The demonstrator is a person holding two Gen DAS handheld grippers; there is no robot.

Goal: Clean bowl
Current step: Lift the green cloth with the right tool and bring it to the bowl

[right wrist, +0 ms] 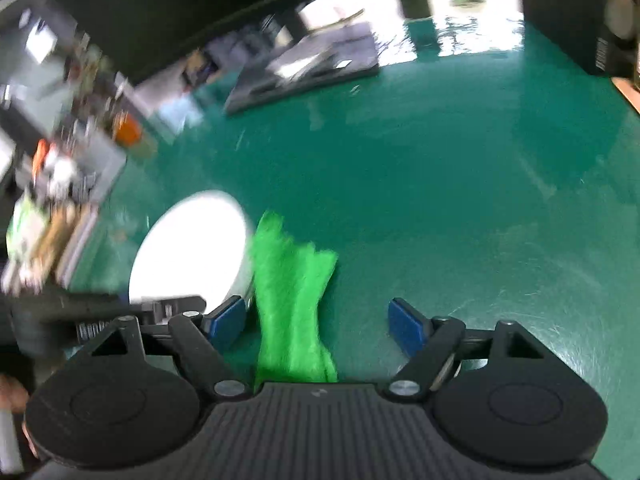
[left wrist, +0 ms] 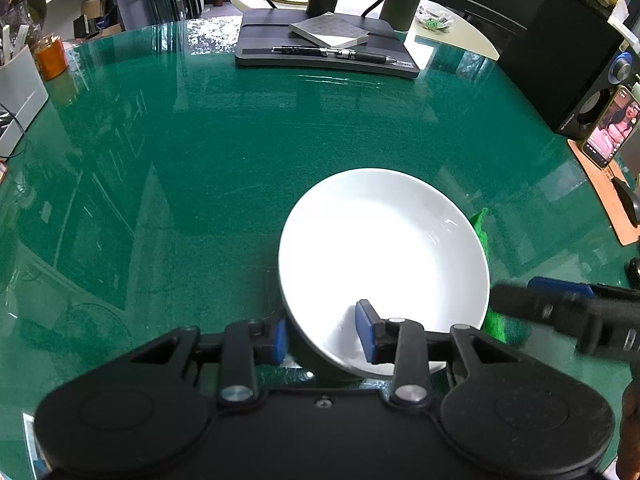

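A white bowl (left wrist: 384, 248) rests tilted on the green glass-topped table (left wrist: 200, 160). My left gripper (left wrist: 322, 334) is shut on its near rim, one blue pad outside the wall and the other inside. A bright green cloth (right wrist: 292, 280) lies on the table just right of the bowl (right wrist: 188, 248). It runs between the fingers of my right gripper (right wrist: 316, 320), which stands open, its pads clear of the cloth. In the left wrist view the cloth (left wrist: 496, 324) peeks out from behind the bowl, with the right gripper (left wrist: 560, 304) over it. The right wrist view is blurred.
A dark monitor base (left wrist: 320, 56) holding pens and a notebook sits at the back. A black speaker (left wrist: 560, 60) and a lit phone (left wrist: 612, 128) on a brown mat stand at the right. At the left are an orange tin (left wrist: 50, 58) and a white box (left wrist: 16, 92).
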